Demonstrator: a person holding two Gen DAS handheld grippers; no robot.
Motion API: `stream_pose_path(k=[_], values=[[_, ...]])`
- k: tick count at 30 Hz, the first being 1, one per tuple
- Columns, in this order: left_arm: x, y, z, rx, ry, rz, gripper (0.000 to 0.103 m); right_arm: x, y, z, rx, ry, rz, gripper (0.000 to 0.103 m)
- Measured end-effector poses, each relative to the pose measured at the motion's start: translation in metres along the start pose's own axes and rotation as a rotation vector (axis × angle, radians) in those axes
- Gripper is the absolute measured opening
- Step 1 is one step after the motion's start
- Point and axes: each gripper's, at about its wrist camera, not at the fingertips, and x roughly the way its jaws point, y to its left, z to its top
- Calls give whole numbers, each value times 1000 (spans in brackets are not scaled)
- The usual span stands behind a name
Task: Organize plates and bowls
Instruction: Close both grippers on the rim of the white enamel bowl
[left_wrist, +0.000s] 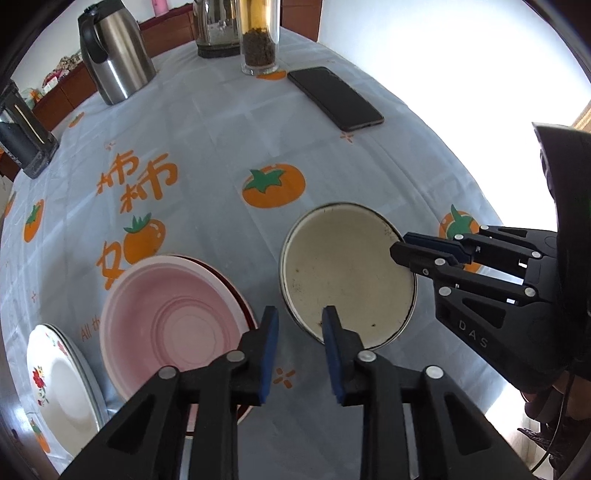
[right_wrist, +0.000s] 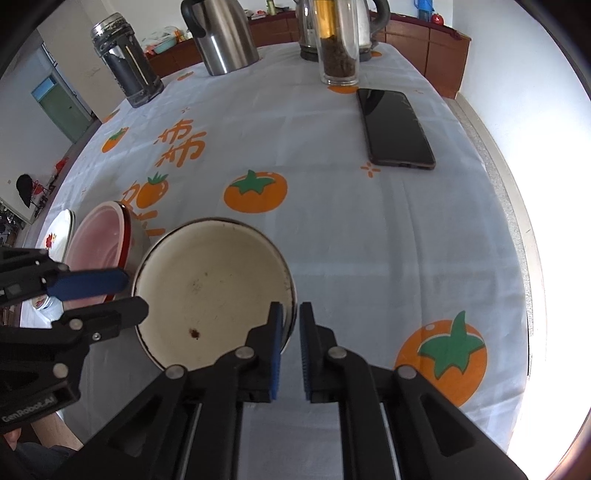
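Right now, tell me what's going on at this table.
A person is sorting dishes with two tools. The right hand-held gripper is shut on the near rim of the cream enamel bowl with a dark rim. The left hand-held gripper stands at that bowl's opposite rim, its jaws narrow but with nothing visibly pinched. Beside it, a pink plastic bowl sits nested in a red-rimmed bowl, and white floral plates are stacked further along the persimmon-print tablecloth.

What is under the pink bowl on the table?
Under the pink bowl a dark red rim shows along its far and right edge, so it sits nested in another dish. Only that rim is visible; the rest of the lower dish is covered by the pink bowl.
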Motion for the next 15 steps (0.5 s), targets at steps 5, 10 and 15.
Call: stream_pose_path(k=[5, 10, 15], values=[[7, -3, -2, -10, 13, -23, 18, 2, -2, -3, 3, 5, 5, 8], [8, -4, -3, -11, 9, -19, 15, 2, -2, -4, 14, 5, 18, 8], [0, -4, -6, -31, -2, -28, 15, -6, 1, -5, 13, -12, 23, 8]])
